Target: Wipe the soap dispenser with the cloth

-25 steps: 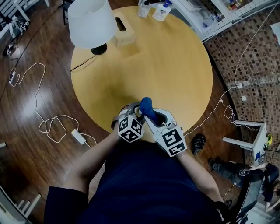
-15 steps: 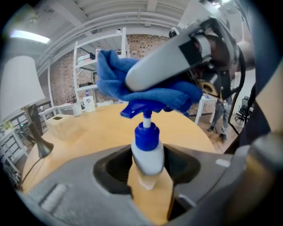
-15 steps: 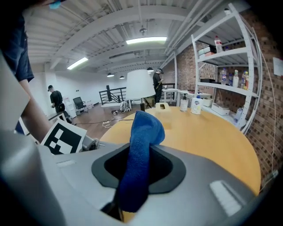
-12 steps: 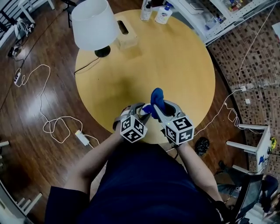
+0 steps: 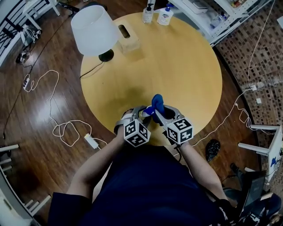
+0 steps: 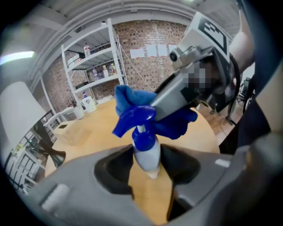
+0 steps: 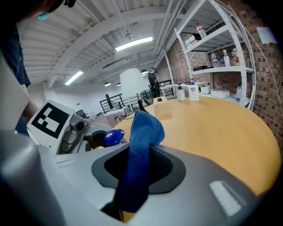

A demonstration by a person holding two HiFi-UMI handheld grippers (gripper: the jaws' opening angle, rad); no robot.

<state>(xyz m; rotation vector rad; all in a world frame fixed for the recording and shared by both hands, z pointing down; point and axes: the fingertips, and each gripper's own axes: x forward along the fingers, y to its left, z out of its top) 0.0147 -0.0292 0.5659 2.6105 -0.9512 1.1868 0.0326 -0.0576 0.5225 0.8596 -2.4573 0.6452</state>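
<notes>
Far left, dark wooden floor with a white cable looping over it and a power adapter just off the table's near-left rim. That is clutter down low, but the air above it is open.

On the round wooden table, the lamp crowds the far-left edge with a wooden tissue box just beside it, slot on top. Two pump bottles stand together at the far rim. The whole middle and right of the tabletop is bare wood, so there is plenty of room.

At the near edge, the left gripper clamps the soap dispenser by its white body, jaws narrow and just nipped a little tighter, blue pump head up. The right gripper pinches the blue cloth, which stands up out of the jaws. The cloth is bunched right against the far side of the pump head, and the two grippers sit almost side by side.

Off the right rim lie a dark shoe and a white stool on patterned tile. Far right, white shelving carries bottles, with contents too small to name.
</notes>
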